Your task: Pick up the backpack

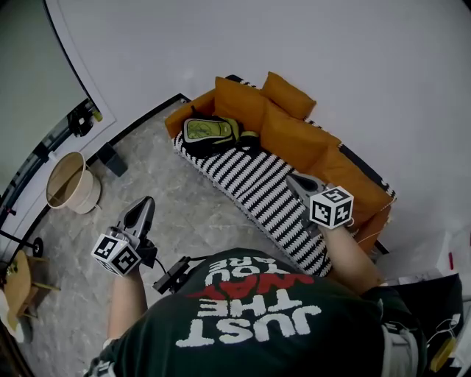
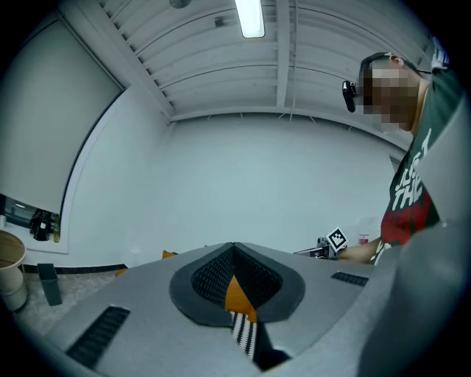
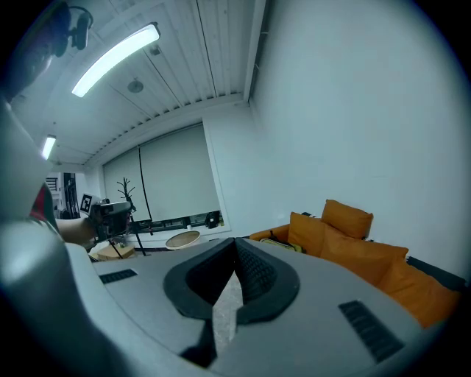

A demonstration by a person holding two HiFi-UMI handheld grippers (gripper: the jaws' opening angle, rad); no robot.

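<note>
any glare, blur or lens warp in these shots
Head view: even light, sharp, backpack clear on the sofa. Left gripper view: strong fisheye, dark corners, ceiling light blown out. Right gripper view: same warp, strip light glaring.

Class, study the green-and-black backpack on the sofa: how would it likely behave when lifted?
The backpack looks fabric-sided and lies slumped on the sofa, so it would probably sag and swing. It looks small beside the cushions, so likely light, though its contents are hidden.

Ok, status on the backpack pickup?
Left gripper shut, empty. Right gripper shut, empty. Backpack untouched at sofa's far end. Nothing seen blocking.
</note>
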